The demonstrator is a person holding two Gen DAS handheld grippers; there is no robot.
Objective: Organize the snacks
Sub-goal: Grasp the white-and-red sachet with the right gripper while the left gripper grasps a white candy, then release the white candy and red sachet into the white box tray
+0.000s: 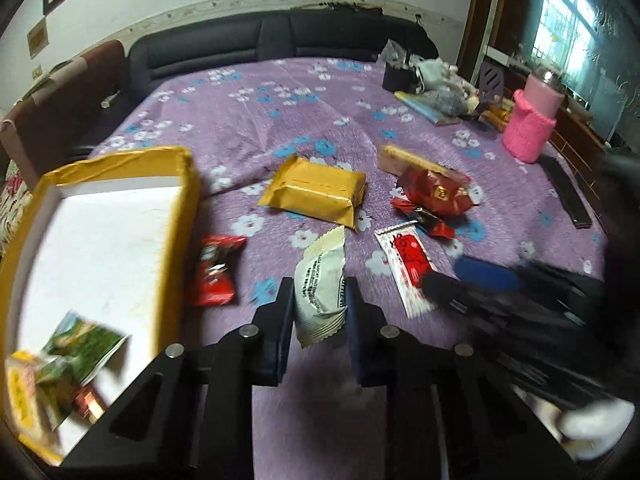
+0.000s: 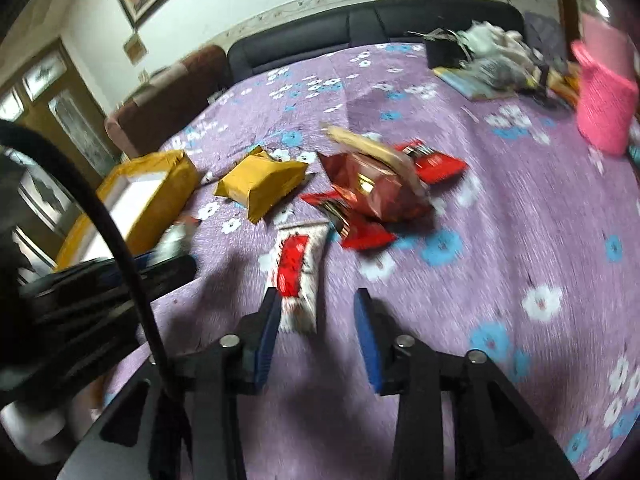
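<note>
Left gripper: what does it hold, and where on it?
The left gripper pinches the white snack packet across its lower half, near the crimped bottom end.

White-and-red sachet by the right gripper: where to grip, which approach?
The white-and-red sachet lies flat on the purple bedspread, long axis roughly in line with the open right gripper. Probably best to come from above at its near end, shift slightly left to centre it, and pinch across the narrow width at the crimped white margin; nothing crowds that end.
</note>
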